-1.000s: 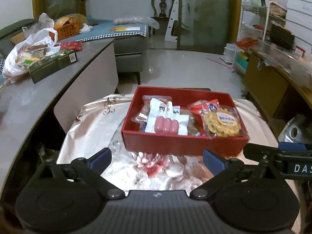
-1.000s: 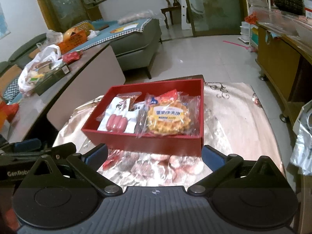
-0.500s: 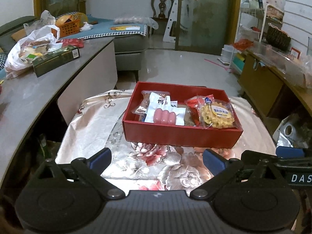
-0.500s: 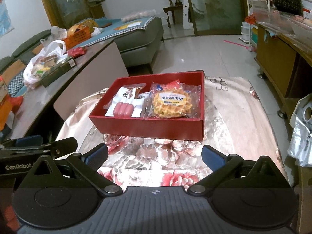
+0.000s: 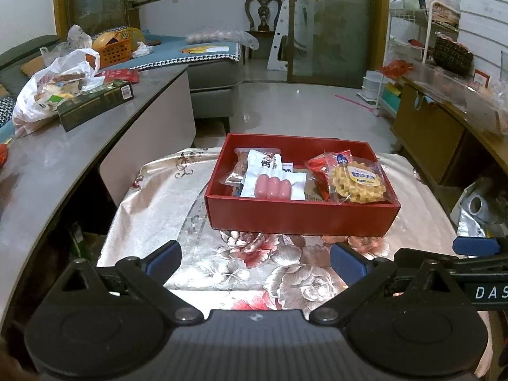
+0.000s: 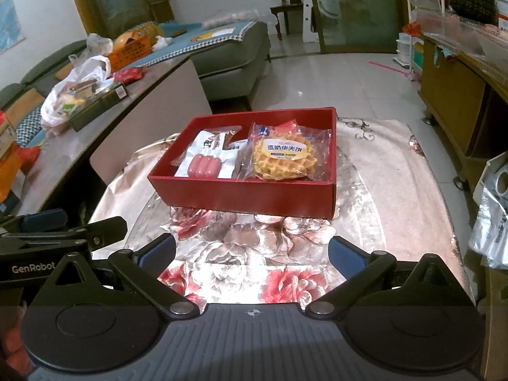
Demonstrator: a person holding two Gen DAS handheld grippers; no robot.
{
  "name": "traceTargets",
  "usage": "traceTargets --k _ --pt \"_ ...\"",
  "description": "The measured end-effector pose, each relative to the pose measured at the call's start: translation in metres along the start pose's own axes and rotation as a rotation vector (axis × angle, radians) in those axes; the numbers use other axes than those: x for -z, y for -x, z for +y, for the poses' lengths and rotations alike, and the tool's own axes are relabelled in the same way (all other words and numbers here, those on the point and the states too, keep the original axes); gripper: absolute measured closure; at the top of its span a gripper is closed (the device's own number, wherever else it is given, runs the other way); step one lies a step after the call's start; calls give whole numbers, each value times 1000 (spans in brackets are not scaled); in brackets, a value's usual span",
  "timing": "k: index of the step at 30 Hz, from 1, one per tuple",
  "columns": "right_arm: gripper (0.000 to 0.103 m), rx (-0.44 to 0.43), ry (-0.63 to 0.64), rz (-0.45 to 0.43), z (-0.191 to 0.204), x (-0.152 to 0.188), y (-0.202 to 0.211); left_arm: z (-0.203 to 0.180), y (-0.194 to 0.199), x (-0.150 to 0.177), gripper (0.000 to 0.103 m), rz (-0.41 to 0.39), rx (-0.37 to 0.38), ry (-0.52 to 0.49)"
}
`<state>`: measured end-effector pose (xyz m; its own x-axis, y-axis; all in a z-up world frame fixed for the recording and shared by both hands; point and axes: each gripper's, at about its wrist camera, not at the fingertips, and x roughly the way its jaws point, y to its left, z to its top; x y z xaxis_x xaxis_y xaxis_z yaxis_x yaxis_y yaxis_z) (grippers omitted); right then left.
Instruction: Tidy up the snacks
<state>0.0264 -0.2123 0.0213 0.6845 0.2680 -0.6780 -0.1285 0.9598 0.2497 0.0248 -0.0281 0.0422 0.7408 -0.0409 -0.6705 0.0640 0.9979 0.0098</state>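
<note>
A red box (image 5: 298,217) (image 6: 241,197) sits on a floral cloth-covered table (image 5: 152,209) (image 6: 381,209). Inside lie a white sausage pack (image 5: 273,185) (image 6: 204,163), a wrapped waffle (image 5: 357,180) (image 6: 284,155), a red packet (image 5: 319,166) and other wrapped snacks. My left gripper (image 5: 255,262) hovers open over the table's near edge, short of the box, with nothing between its fingers. My right gripper (image 6: 250,254) is open and empty too, just right of the left one. Each gripper shows at the edge of the other's view.
A grey counter (image 5: 63,158) curves along the left with a white plastic bag (image 5: 47,89), a dark green box (image 5: 95,104) and red packets. A sofa stands behind it. A wooden cabinet (image 5: 425,139) runs along the right, with silver bags (image 6: 492,222) beside the table.
Both grippers have drawn back from the red box and risen a little; the box now looks farther off and more cloth shows before it. Both stayed open and empty.
</note>
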Motion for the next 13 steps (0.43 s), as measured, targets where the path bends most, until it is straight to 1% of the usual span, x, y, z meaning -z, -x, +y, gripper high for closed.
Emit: traceTargets --k 13 --pt "0 -10 6 -1 0 0 0 -2 4 0 7 -42 -28 -14"
